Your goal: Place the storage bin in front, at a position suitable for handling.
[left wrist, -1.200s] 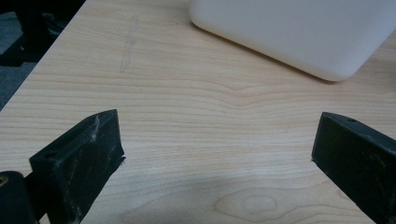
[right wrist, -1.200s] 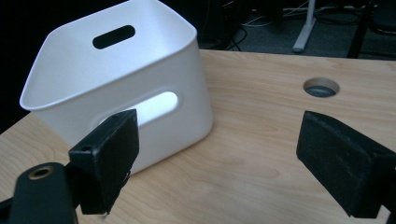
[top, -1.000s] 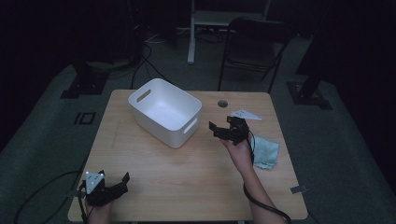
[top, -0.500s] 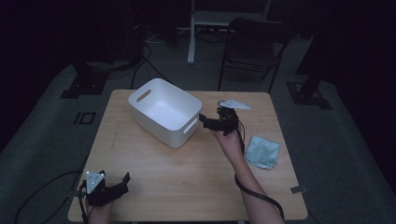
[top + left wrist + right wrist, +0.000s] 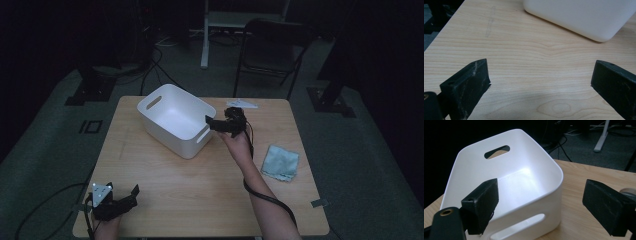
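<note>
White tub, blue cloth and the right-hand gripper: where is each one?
white tub (image 5: 176,120), high view, inner floor.
blue cloth (image 5: 281,162), high view, middle of the cloth.
right gripper (image 5: 212,123), high view, between its fingertips.

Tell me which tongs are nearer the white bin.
Right. The right tongs hang open at the white bin's near handle end; the left tongs sit open at the table's near left corner, well away.

No readable text, label, brand, number or sign anywhere you look. White bin (image 5: 175,120): plain walls, nothing printed. Your tabletop (image 5: 200,185): bare wood grain, with one faint pencil-like streak in the left gripper view that is not lettering. Pale flat item (image 5: 242,104) at the far edge: too small and dim to read.
</note>
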`<state>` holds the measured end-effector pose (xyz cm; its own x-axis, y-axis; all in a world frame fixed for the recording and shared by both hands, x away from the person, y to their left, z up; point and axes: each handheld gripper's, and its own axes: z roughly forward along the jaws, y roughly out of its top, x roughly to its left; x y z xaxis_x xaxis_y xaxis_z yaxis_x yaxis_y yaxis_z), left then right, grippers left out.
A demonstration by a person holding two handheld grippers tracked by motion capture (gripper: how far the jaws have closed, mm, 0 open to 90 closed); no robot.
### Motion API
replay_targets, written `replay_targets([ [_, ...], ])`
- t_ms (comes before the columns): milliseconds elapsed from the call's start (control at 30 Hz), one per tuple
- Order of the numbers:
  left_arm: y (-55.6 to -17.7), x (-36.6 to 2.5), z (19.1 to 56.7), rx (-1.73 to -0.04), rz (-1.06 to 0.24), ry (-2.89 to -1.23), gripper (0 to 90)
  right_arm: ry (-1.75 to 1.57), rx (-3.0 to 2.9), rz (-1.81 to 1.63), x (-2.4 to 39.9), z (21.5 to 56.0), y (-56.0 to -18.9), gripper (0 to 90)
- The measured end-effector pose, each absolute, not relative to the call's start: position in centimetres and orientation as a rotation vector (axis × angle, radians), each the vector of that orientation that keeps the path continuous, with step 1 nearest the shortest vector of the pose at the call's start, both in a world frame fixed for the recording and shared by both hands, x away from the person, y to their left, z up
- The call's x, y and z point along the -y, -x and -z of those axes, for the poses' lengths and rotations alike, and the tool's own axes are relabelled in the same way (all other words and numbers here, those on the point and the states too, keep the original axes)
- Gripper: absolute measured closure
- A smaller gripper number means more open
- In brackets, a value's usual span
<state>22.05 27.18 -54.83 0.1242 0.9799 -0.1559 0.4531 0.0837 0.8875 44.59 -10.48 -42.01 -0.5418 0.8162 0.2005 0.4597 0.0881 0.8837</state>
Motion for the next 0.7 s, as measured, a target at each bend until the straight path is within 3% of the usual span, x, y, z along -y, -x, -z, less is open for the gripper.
replay_targets([
  [467, -22.1, -27.2, 54.8, -1.461, -0.744, -1.504, 1.6, -1.252, -2.1, -1.356, 8.7, 42.6, -47.3, 15.2],
  [700, -22.2, -27.2, 54.8, -1.46, -0.739, -1.502, 1.6, -1.271, -2.086, -1.349, 8.9, 42.9, -48.5, 30.6],
])
